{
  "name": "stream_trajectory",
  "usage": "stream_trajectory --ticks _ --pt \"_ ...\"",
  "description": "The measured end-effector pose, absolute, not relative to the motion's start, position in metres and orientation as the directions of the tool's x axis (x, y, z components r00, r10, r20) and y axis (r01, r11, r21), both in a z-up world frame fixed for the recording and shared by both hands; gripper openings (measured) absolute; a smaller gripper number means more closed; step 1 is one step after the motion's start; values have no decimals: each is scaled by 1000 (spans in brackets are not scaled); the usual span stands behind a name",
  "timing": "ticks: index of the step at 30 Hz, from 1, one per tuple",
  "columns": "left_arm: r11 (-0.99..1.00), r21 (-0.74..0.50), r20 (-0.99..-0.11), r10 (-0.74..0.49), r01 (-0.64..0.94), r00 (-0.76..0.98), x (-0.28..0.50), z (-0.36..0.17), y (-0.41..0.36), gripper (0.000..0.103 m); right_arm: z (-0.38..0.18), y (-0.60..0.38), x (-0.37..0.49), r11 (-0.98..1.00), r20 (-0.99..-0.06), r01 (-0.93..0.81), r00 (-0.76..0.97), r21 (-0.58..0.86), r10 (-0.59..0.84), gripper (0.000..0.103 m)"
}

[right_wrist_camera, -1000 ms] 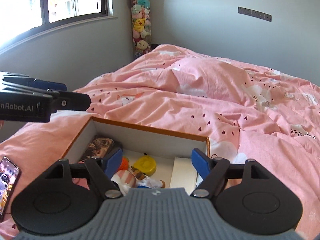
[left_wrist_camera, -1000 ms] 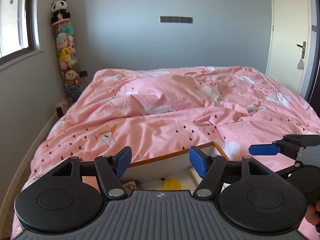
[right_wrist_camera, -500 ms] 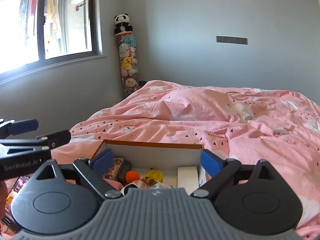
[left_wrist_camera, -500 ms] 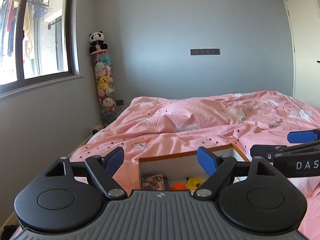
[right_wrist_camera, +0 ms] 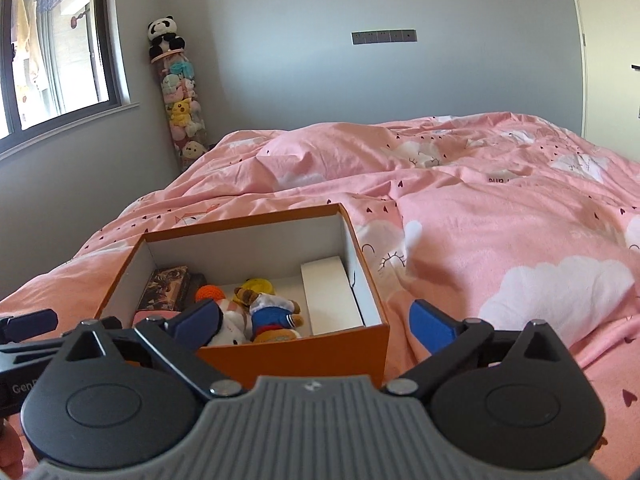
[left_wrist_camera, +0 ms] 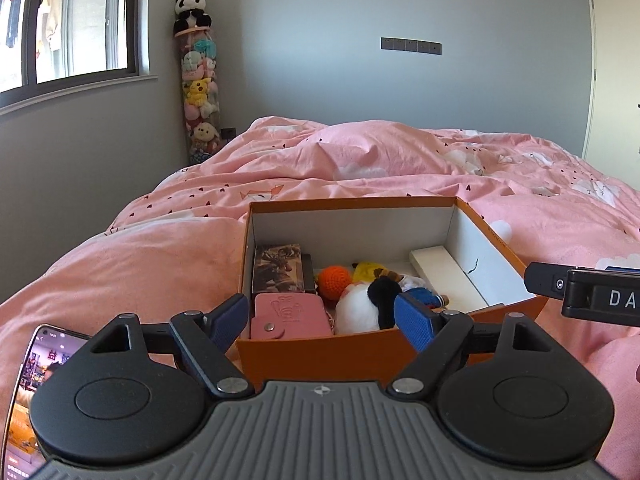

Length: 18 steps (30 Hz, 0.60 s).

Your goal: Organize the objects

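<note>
An orange cardboard box [left_wrist_camera: 360,354] sits open on the pink bedspread [left_wrist_camera: 168,256], low in the centre of the left wrist view. Inside lie a pink wallet [left_wrist_camera: 290,316], a picture-printed box [left_wrist_camera: 277,268], an orange knitted ball [left_wrist_camera: 335,279], a yellow toy [left_wrist_camera: 370,270], a white-and-black plush [left_wrist_camera: 366,304], a doll in blue [right_wrist_camera: 272,314] and a white flat box [left_wrist_camera: 446,276]. The left gripper [left_wrist_camera: 322,322] stands wide open, empty, before the near wall. The right gripper [right_wrist_camera: 316,326] is opening, nothing between its jaws, at the box's near right corner. A lit phone [left_wrist_camera: 32,364] lies at lower left.
</note>
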<state>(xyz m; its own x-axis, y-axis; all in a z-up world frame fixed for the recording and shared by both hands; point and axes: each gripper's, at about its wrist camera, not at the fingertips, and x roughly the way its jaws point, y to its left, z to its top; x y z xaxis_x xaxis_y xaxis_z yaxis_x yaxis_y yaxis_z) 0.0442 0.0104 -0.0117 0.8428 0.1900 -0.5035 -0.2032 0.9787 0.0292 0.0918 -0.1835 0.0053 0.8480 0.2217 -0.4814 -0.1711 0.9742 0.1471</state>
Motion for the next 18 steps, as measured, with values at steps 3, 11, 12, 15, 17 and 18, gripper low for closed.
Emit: stream_trajectory --ticks 3,11,12,15,17,18 --pt "977 48 -530 200 -206 824 47 -21 11 96 -4 -180 100 976 -512 -177 831 130 219 102" --pt "978 55 -614 193 -202 765 56 -40 15 96 -24 -172 109 979 -559 -188 805 80 200 102" --pt "978 55 -619 192 -202 761 57 -41 15 96 -26 -171 110 979 -563 -188 802 77 198 102" --pt "978 53 -627 188 -199 756 57 -42 16 96 -30 -169 113 979 -571 -192 797 67 195 102" --pt "979 53 -629 186 -198 755 59 -42 16 96 -32 -167 115 979 -575 -196 795 60 194 102" --pt "979 53 -630 186 -197 754 60 -42 16 96 -32 -166 115 978 -575 -199 794 56 194 102"
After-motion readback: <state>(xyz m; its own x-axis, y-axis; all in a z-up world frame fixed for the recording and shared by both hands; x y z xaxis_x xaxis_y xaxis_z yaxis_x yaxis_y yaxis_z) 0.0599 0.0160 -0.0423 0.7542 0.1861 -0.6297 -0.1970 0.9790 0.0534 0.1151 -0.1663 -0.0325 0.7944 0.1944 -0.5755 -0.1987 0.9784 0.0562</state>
